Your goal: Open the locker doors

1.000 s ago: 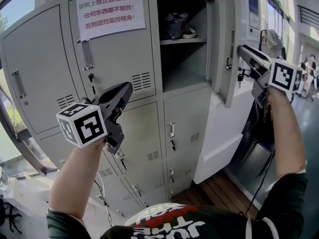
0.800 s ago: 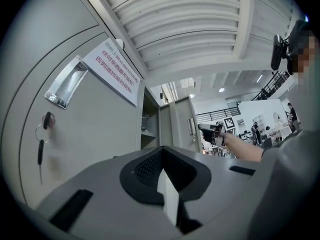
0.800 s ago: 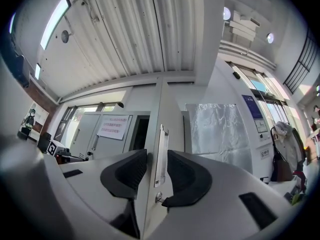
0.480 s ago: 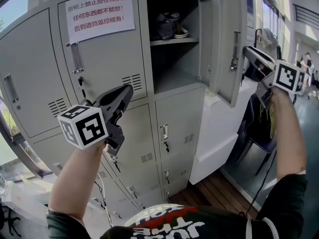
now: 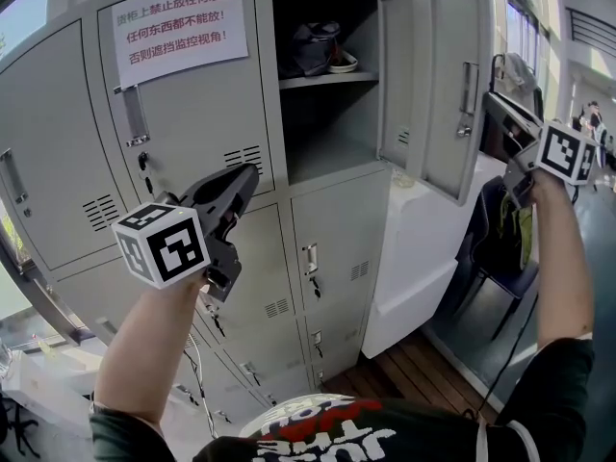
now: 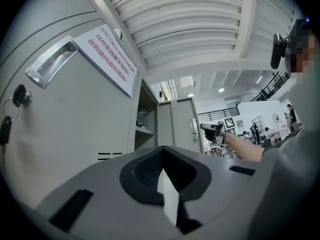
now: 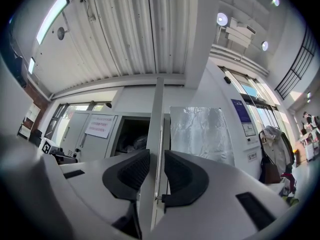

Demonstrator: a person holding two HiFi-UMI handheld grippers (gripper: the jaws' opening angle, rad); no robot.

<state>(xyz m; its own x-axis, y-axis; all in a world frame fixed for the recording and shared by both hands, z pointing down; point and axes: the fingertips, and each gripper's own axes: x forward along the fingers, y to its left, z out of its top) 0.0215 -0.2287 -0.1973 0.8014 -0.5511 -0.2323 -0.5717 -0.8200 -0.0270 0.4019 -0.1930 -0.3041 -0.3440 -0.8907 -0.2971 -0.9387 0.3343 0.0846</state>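
Nearest, the left tool [image 5: 244, 174], black and beak-shaped with ribbed pads, points up at the lockers with its jaws together and nothing in them. Just beyond it stands the closed grey sheet-metal middle door [image 5: 183, 123]. It is flat and smoothly painted, with a louvred vent, a recessed bright-metal pull handle [image 5: 134, 115] and a small key [image 5: 142, 162] hanging from the lock below. Flush to its frame, such a door probably gives no edge to pinch. The handle recess looks like the only place to take hold, and it may need the key turned first. A white paper notice with red print [image 5: 178, 19] is stuck across its top.

Farther right, the top compartment stands open. It is a dark steel box with a thin shelf [image 5: 332, 79] carrying what look like shoes.

Farthest right, the grey sheet-metal open locker door [image 5: 438, 85] hangs out from its hinge side. The right tool [image 5: 489, 98] has it by the free vertical edge: its jaws have just been closing, and the folded edge [image 7: 156, 129] sits pinched between the pads. I judge the door light, stiff and easy on its hinges. The paint is slick, so a grip on the edge far from the hinge, or on the handle, should hold best.
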